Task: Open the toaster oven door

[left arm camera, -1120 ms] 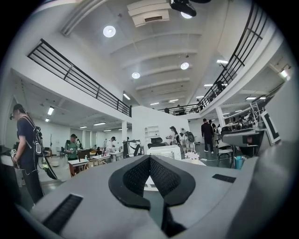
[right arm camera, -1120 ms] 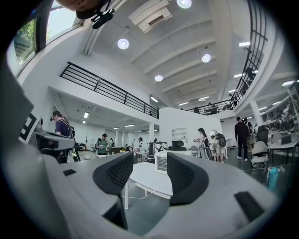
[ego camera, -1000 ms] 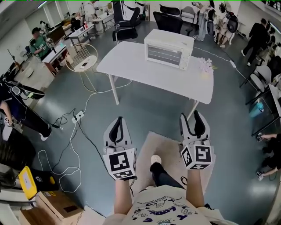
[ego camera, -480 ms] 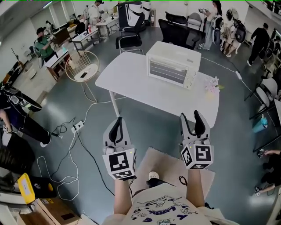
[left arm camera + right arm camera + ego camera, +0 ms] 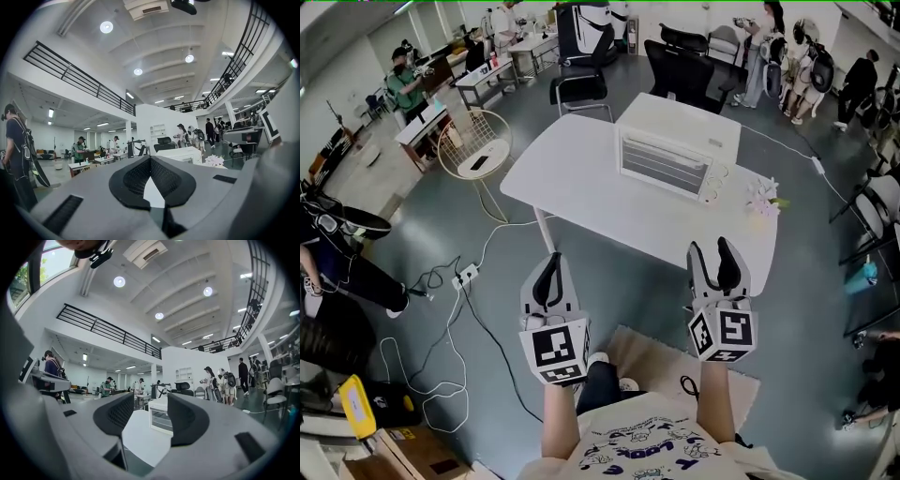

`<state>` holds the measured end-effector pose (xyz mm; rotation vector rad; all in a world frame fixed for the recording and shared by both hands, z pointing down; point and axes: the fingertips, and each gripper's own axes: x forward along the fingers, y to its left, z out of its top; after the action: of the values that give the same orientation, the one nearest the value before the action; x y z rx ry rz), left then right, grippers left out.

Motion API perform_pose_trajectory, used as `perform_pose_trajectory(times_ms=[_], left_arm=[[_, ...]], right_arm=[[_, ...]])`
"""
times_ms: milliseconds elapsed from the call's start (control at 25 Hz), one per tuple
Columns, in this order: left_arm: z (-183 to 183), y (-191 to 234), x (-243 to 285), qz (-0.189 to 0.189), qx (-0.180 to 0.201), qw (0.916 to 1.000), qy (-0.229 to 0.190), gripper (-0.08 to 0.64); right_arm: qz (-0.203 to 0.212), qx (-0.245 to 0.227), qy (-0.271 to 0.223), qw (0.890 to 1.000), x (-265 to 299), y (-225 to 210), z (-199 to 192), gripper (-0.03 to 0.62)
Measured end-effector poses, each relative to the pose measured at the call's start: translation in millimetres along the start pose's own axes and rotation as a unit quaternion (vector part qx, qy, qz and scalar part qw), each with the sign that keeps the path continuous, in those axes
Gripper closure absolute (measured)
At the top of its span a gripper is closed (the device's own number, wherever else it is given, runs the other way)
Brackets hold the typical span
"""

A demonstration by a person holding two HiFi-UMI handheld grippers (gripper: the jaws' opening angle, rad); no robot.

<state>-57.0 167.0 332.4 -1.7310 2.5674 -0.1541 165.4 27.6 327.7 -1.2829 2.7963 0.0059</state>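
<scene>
My left gripper, tips together, pointed toward the table.

My left gripper [image 5: 150,158] fills the lower half of the view. Its two dark ribbed pads [image 5: 135,178] meet at the tips with nothing between them. Lower down they part into a narrow wedge, and through it I see a slice of white table [image 5: 152,196]. Just above the right jaw sits the white toaster oven [image 5: 180,153], too small here for me to tell how its door stands. A small bunch of pale flowers [image 5: 215,161] is right of it. Behind are a black office chair [image 5: 164,140] and several standing people [image 5: 182,135]. One person [image 5: 16,154] is close at the left edge, under a railed balcony [image 5: 79,79].
</scene>
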Motion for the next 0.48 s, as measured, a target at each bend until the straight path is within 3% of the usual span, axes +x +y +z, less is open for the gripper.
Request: perform_pose_trajectory(times_ms=[480], left_arm=[[-19.5,13.9,119.4,-0.027,-0.013,0.9996,0.002,0.557]], right_arm=[[-0.034,-0.01,0.006,0.999,97.3,-24.8,-20.3,0.371]])
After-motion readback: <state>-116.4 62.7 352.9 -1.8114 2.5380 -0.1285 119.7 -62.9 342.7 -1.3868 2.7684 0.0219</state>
